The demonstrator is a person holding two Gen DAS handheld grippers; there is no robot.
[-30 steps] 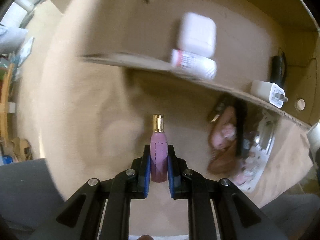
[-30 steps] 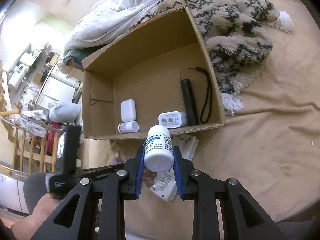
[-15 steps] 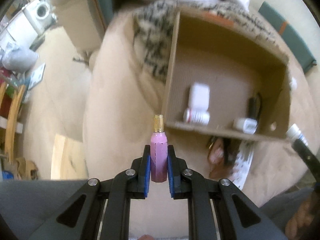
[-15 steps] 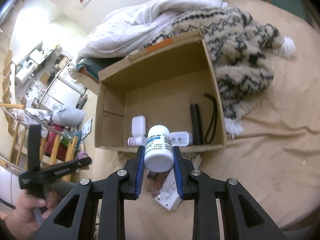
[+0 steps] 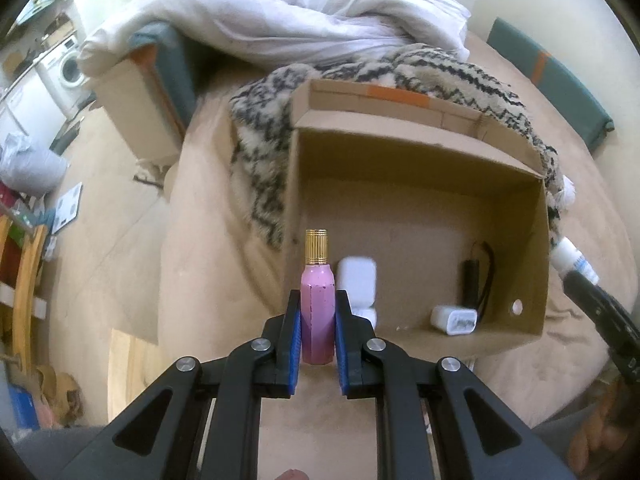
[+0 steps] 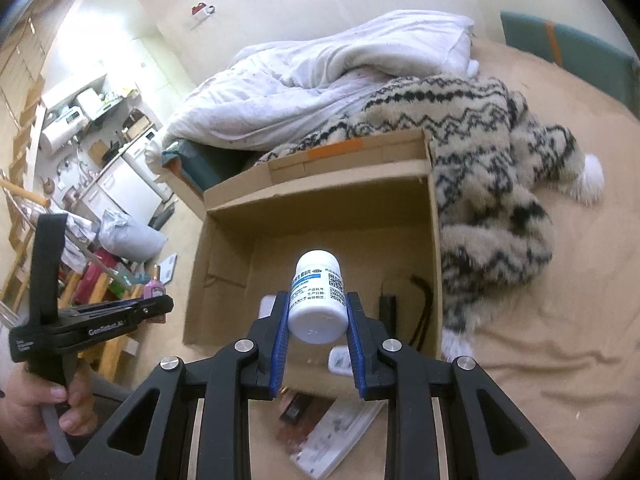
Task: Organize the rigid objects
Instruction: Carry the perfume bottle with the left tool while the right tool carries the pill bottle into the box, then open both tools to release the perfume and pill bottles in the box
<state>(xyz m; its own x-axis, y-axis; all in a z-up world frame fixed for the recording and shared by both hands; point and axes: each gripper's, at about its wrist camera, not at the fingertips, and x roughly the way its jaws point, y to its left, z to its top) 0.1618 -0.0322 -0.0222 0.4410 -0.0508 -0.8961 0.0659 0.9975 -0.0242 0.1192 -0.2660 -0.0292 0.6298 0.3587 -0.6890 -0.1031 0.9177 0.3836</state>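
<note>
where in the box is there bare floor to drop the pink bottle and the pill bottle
Bare: the cardboard box floor's middle and far half, between the white case and black flashlight. Crowded: the near wall, with case, white charger and flashlight.

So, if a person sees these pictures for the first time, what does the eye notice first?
Most likely the two held things: the left gripper clamps a pink bottle with a gold cap upright, and the right gripper clamps a white pill bottle. Behind both stands the open cardboard box on the tan bed cover, with a black flashlight and a white charger on its floor. Further back, a black-patterned fluffy blanket lies against the box.
</note>
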